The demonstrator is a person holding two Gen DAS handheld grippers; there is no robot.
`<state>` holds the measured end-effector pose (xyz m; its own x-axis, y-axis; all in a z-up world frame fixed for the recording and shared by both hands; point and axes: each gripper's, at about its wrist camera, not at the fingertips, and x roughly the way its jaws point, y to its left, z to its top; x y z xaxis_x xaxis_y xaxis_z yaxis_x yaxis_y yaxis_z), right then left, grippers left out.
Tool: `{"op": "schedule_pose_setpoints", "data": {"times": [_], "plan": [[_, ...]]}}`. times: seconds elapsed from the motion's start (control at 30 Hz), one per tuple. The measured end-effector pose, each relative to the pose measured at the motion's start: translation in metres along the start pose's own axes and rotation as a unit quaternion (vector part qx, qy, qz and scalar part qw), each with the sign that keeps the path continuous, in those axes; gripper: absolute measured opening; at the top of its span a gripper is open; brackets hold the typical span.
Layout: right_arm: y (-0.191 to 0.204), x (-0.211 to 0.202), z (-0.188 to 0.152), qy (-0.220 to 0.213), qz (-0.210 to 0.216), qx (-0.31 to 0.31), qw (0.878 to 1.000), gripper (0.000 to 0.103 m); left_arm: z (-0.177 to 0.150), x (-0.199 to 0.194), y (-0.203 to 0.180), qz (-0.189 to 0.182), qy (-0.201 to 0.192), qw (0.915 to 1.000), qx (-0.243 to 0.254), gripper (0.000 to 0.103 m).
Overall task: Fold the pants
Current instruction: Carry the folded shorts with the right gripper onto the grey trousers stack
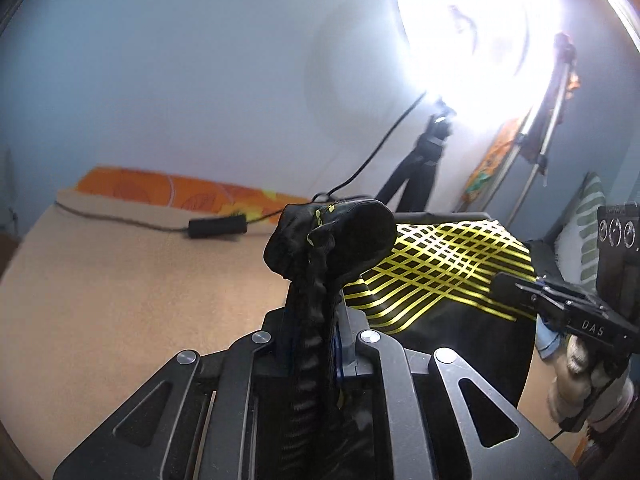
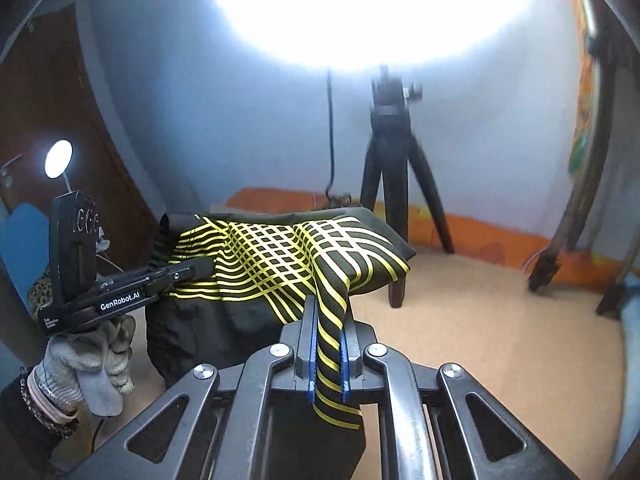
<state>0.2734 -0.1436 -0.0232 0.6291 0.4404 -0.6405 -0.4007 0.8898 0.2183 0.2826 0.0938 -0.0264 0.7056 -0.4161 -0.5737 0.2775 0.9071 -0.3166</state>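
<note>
The pants (image 1: 436,276) are black with a yellow grid of stripes and hang lifted above the tan surface between my two grippers. My left gripper (image 1: 316,280) is shut on the bunched black elastic waistband (image 1: 332,236). My right gripper (image 2: 328,320) is shut on a striped edge of the pants (image 2: 280,256). In the right wrist view the left gripper (image 2: 200,268) holds the far left end of the cloth. In the left wrist view the right gripper (image 1: 504,284) grips the right edge.
A tan surface (image 1: 132,300) lies below. A black tripod (image 2: 400,168) with a bright lamp stands behind the pants. A black power adapter (image 1: 216,226) and cable lie at the back. Orange bedding (image 1: 160,190) runs along the wall.
</note>
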Motion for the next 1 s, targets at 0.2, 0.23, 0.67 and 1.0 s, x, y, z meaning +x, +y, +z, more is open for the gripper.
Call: {"op": "schedule_pose_setpoints", "data": {"times": [0.2,0.23,0.67,1.0], "plan": [[0.014,-0.046,0.005,-0.027,-0.012,-0.019,0.999,0.006,0.007,-0.038,-0.028,-0.016,-0.034,0.9993,-0.002,0.011],[0.017,-0.053,0.004,-0.032,-0.014,-0.021,0.999,0.006,0.008,-0.041,-0.033,-0.019,-0.039,0.9991,0.001,0.011],[-0.007,-0.162,0.013,-0.077,-0.042,-0.018,0.996,0.006,0.012,-0.064,-0.118,-0.074,-0.075,0.9942,0.017,0.01],[-0.035,-0.223,0.022,-0.091,-0.044,-0.003,0.995,0.006,0.006,-0.06,-0.162,-0.132,-0.088,0.9872,-0.017,0.009]]}}
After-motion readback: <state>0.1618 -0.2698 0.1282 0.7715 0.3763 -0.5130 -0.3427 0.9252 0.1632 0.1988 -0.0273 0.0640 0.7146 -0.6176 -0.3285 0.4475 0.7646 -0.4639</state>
